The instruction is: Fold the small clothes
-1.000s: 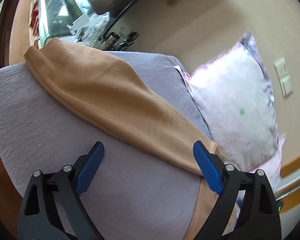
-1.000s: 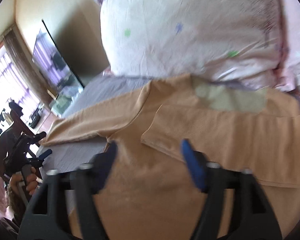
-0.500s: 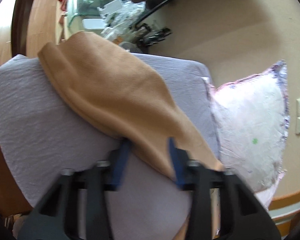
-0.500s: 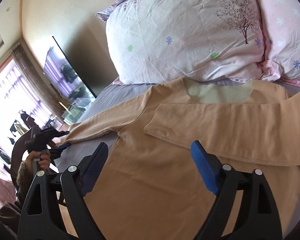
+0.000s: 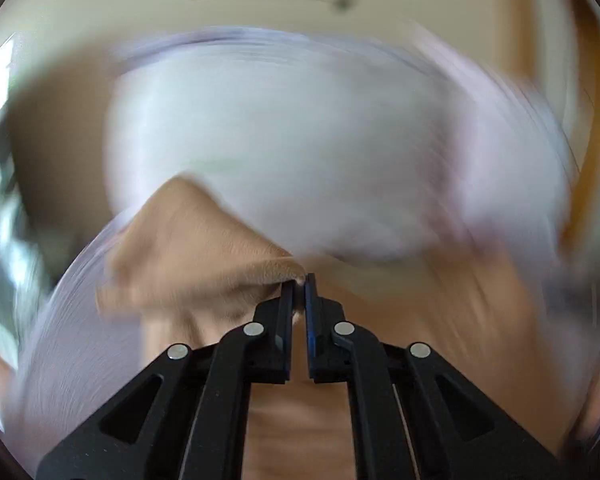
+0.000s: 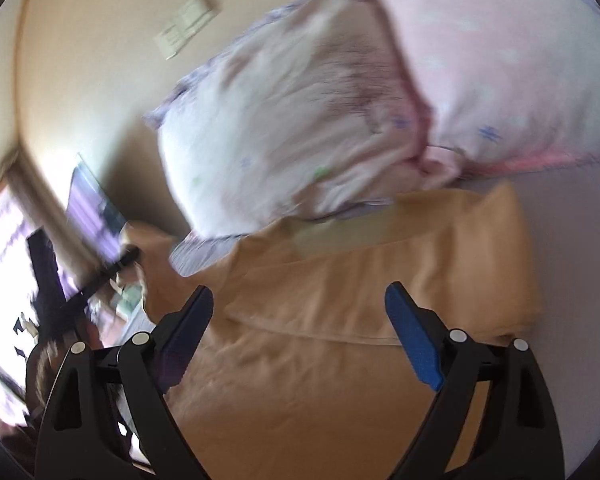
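Observation:
A tan long-sleeved shirt (image 6: 340, 344) lies flat on the grey-lilac bed sheet (image 6: 572, 240), its right sleeve folded across the chest. My left gripper (image 5: 299, 280) is shut on the shirt's left sleeve (image 5: 204, 248) and holds it lifted off the bed; this view is blurred by motion. In the right wrist view the left gripper (image 6: 130, 256) shows at the far left with the raised sleeve. My right gripper (image 6: 300, 320) is open and empty, hovering above the shirt's body.
Two pillows lean at the head of the bed, a white floral one (image 6: 284, 136) and a pink one (image 6: 500, 60). A beige wall with a switch plate (image 6: 188, 24) is behind them. A dark TV (image 6: 96, 216) and bright window (image 6: 4, 280) are at the left.
My left gripper closed on the sleeve and lifted it, swinging toward the pillows. My right gripper stayed open and shifted and tilted over the shirt.

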A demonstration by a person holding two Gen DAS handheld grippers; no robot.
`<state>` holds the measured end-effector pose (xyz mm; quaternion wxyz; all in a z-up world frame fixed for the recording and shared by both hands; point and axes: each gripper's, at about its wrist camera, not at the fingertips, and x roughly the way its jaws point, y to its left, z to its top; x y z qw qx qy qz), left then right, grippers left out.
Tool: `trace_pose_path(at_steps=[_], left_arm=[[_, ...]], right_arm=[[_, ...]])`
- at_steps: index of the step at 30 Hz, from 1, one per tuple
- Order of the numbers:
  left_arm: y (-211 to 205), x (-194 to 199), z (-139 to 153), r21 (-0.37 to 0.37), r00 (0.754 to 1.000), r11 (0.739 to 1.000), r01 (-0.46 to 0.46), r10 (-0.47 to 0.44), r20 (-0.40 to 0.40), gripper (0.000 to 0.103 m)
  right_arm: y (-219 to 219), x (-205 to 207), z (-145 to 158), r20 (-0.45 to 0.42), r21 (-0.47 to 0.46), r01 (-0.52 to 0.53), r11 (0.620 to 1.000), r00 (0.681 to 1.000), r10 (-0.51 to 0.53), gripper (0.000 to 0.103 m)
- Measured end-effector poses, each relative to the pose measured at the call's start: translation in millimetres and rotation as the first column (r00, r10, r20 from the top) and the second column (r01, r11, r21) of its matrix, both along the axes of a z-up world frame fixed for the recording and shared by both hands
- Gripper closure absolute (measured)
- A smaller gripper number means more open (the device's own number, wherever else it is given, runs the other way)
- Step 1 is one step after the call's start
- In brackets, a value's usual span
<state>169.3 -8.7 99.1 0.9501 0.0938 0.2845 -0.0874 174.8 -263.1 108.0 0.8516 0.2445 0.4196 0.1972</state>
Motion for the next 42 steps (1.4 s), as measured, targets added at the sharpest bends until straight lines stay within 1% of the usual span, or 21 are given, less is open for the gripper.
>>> trace_pose_path(at_steps=[2, 3, 5, 6, 8, 10, 12, 17, 19, 21, 24, 25, 26, 29, 31, 34, 35, 37, 39, 41, 42], left_arm=[[-61.3, -12.3, -33.5, 0.192, 0.989, 0.970, 0.147, -0.142, -0.041, 0.097], [-87.9, -28.8, -55.6, 0.300, 0.978, 0.931, 0.210, -0.204, -0.051, 0.094], [-100.2, -48.7, -73.7, 0.364, 0.966, 0.896, 0.255, -0.249, -0.066, 0.093], [-98.6, -57.4, -78.6, 0.368, 0.964, 0.891, 0.266, -0.256, -0.078, 0.093], [-82.2, -71.0, -78.2, 0.339, 0.968, 0.907, 0.251, -0.233, -0.094, 0.087], [-58.8, -79.6, -69.9, 0.295, 0.979, 0.934, 0.201, -0.180, -0.095, 0.068], [-34.7, -86.5, -65.4, 0.270, 0.988, 0.953, 0.138, -0.116, -0.098, 0.061], [22.6, -87.6, -72.2, 0.257, 0.990, 0.966, -0.009, 0.045, -0.137, 0.059], [36.0, -87.4, -79.1, 0.251, 0.984, 0.967, -0.038, 0.080, -0.158, 0.058], [44.0, -87.5, -85.2, 0.241, 0.979, 0.969, -0.052, 0.097, -0.179, 0.058], [49.1, -87.8, -88.0, 0.229, 0.979, 0.972, -0.054, 0.097, -0.181, 0.057], [49.8, -87.9, -87.9, 0.228, 0.979, 0.972, -0.057, 0.099, -0.180, 0.057], [50.5, -87.9, -87.8, 0.224, 0.979, 0.973, -0.058, 0.100, -0.180, 0.057], [52.7, -86.8, -88.2, 0.203, 0.977, 0.977, -0.065, 0.104, -0.185, 0.056], [54.5, -88.1, -88.2, 0.188, 0.976, 0.980, -0.069, 0.105, -0.191, 0.056], [56.2, -88.1, -88.3, 0.173, 0.974, 0.982, -0.075, 0.109, -0.197, 0.056], [56.6, -88.0, -88.4, 0.171, 0.974, 0.982, -0.075, 0.109, -0.198, 0.056], [57.1, -88.3, -88.4, 0.172, 0.974, 0.982, -0.076, 0.110, -0.199, 0.055], [57.3, -88.1, -88.2, 0.173, 0.974, 0.982, -0.075, 0.109, -0.200, 0.055], [58.1, -87.9, -88.1, 0.168, 0.973, 0.983, -0.077, 0.111, -0.201, 0.055], [58.7, -87.7, -88.0, 0.163, 0.973, 0.983, -0.081, 0.114, -0.202, 0.054]], right_arm=[[-12.2, 4.3, -12.0, -0.055, 0.023, 0.028, 0.999, 0.998, -0.027, 0.015], [-19.8, 6.8, -21.4, -0.097, 0.041, 0.040, 0.998, 0.995, -0.036, 0.016], [-26.4, 9.9, -34.1, -0.153, 0.046, 0.042, 0.998, 0.988, -0.034, 0.031], [-25.5, 11.4, -38.6, -0.167, 0.037, 0.036, 0.999, 0.986, -0.030, 0.034], [-19.8, 15.6, -44.3, -0.189, 0.007, 0.023, 1.000, 0.982, -0.021, 0.036], [-10.5, 22.2, -51.7, -0.217, -0.056, 0.015, 0.998, 0.976, -0.027, 0.042], [-3.7, 26.8, -59.7, -0.237, -0.150, 0.026, 0.988, 0.970, -0.062, 0.046], [6.8, 21.1, -73.2, -0.252, -0.279, 0.030, 0.960, 0.962, -0.104, 0.057], [10.2, 20.0, -72.3, -0.244, -0.338, 0.031, 0.941, 0.962, -0.120, 0.066], [3.0, 17.4, -71.5, -0.234, -0.338, 0.071, 0.938, 0.959, -0.157, 0.067], [5.1, 16.4, -76.5, -0.237, -0.359, 0.040, 0.933, 0.962, -0.132, 0.067], [11.6, 14.7, -75.0, -0.218, -0.393, 0.019, 0.919, 0.969, -0.113, 0.071], [19.3, 14.1, -74.3, -0.208, -0.404, -0.012, 0.915, 0.975, -0.079, 0.096], [24.0, 14.9, -58.0, -0.158, -0.378, -0.038, 0.925, 0.987, -0.024, 0.098], [15.1, 20.8, -41.1, -0.090, -0.386, 0.019, 0.922, 0.994, -0.058, 0.099], [-9.8, 39.5, -20.5, 0.022, -0.435, 0.170, 0.884, 0.984, -0.178, 0.098], [-16.8, 47.4, -22.7, 0.015, -0.457, 0.185, 0.870, 0.980, -0.200, 0.098], [-25.5, 65.1, -39.7, -0.084, -0.497, 0.146, 0.855, 0.973, -0.215, 0.095], [-36.2, 63.4, -42.7, -0.105, -0.479, 0.185, 0.858, 0.958, -0.265, 0.084], [-39.9, 53.0, -36.8, -0.073, -0.388, 0.188, 0.902, 0.969, -0.234, 0.048], [-35.0, 47.9, -35.8, -0.069, -0.346, 0.162, 0.924, 0.978, -0.197, 0.046]])
